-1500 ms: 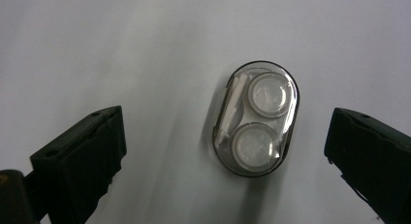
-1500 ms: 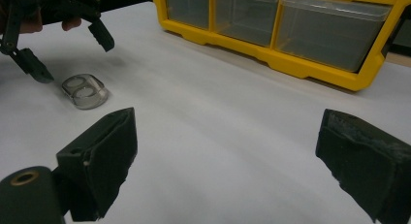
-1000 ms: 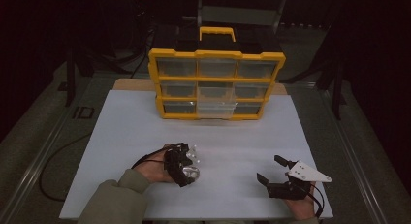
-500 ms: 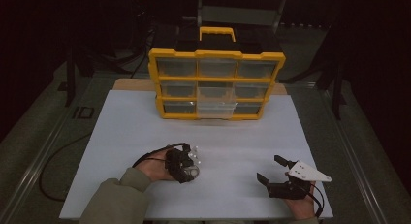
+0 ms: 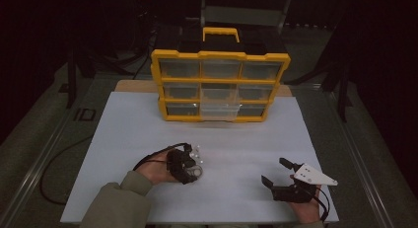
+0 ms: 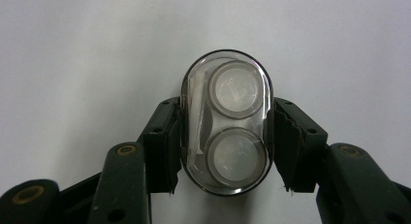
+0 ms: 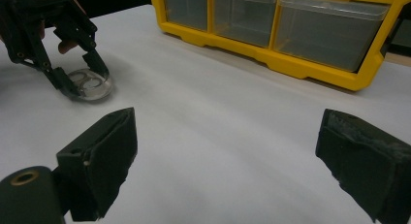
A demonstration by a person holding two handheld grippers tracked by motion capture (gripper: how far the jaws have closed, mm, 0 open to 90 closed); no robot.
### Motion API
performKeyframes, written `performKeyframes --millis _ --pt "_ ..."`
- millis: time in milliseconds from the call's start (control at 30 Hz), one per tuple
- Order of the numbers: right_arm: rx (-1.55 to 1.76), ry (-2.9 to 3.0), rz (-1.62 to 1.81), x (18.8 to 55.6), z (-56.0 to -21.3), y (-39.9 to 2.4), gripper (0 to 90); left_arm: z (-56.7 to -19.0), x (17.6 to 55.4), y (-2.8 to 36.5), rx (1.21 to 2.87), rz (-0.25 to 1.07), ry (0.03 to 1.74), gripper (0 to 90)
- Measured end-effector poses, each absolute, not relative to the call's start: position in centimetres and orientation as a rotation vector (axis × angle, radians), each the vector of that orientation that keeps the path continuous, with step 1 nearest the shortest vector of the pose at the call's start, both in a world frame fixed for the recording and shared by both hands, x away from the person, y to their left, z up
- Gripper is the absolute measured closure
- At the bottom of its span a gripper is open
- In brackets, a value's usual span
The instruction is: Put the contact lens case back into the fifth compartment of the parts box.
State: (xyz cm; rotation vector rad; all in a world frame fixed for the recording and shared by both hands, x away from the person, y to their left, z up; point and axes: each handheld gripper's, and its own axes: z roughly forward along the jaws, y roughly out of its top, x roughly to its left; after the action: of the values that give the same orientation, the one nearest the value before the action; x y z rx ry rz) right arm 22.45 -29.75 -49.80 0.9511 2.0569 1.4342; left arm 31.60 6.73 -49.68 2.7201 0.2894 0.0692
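Grasp step: left tongs (image 6: 225,136) pinching clear oval plastic two-well case (image 6: 226,122) on white tabletop (image 5: 148,124), right tongs (image 7: 232,161) spread idle; next likely lift toward yellow drawer organizer (image 5: 220,85).

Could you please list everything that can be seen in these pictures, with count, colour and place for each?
Clear oval case: one, transparent with two round lidded wells, on the white surface at near left, between the left gripper's jaws.
Drawer organiser: one, yellow frame with clear drawers and a yellow handle, at the far middle of the table; one lower-middle drawer stands slightly pulled out.
Table surface: one, white, beneath everything.
Wooden board: one, tan, showing at the white surface's far edge.
Left gripper: one, black, near left, jaws pressed on the case's two long sides.
Right gripper: one, black with a grey three-cornered plate, near right, jaws wide apart and empty.
Sleeve: one, olive, bottom left.
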Motion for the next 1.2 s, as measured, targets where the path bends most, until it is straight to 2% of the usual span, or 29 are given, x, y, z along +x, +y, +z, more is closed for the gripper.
performKeyframes --millis 1200 --pt "0.957 2.058 1.439 22.5 -49.8 -29.8 7.9 -46.4 31.9 8.7 2.643 0.154 0.373 49.2"
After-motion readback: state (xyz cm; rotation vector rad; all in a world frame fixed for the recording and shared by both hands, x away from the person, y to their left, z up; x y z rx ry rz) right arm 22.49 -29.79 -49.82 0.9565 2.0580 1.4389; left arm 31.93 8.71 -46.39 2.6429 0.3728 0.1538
